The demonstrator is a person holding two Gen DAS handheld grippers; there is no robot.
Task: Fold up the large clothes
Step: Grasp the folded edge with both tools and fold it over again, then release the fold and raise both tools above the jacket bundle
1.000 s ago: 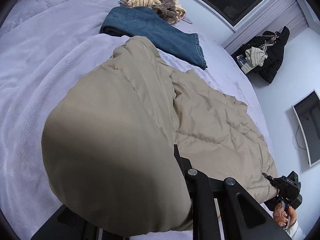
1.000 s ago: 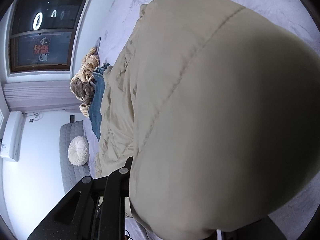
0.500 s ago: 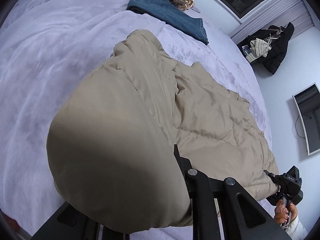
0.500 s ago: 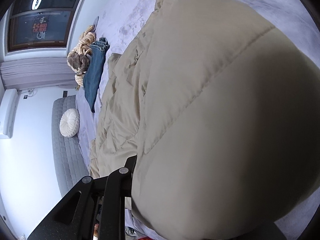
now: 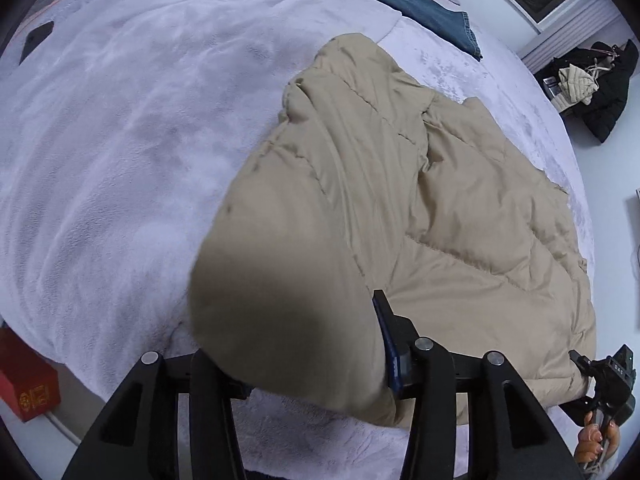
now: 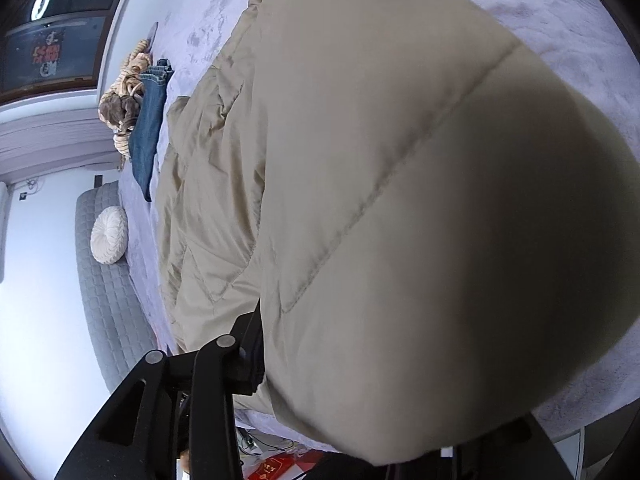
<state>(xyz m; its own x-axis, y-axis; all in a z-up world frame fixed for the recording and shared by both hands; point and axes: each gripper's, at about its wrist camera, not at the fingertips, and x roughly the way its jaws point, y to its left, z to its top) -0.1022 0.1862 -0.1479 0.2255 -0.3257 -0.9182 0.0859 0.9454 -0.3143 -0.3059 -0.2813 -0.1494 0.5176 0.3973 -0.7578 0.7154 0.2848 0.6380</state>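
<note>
We hold the tan jacket [image 5: 460,216] near the bed's [image 5: 120,140] front edge, both grippers, left [image 5: 304,344] and right [image 6: 400,360], clamped on its bulging hem, which hides our fingertips in both views.

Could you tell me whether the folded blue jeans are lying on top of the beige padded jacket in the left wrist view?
No, the blue jeans lie apart from the beige jacket, with bare lilac blanket between them.

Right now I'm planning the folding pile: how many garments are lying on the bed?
3: the tan coat held by both grippers, the jeans at the far edge, and a striped knit heap beside them. That heap may hide more.
</note>
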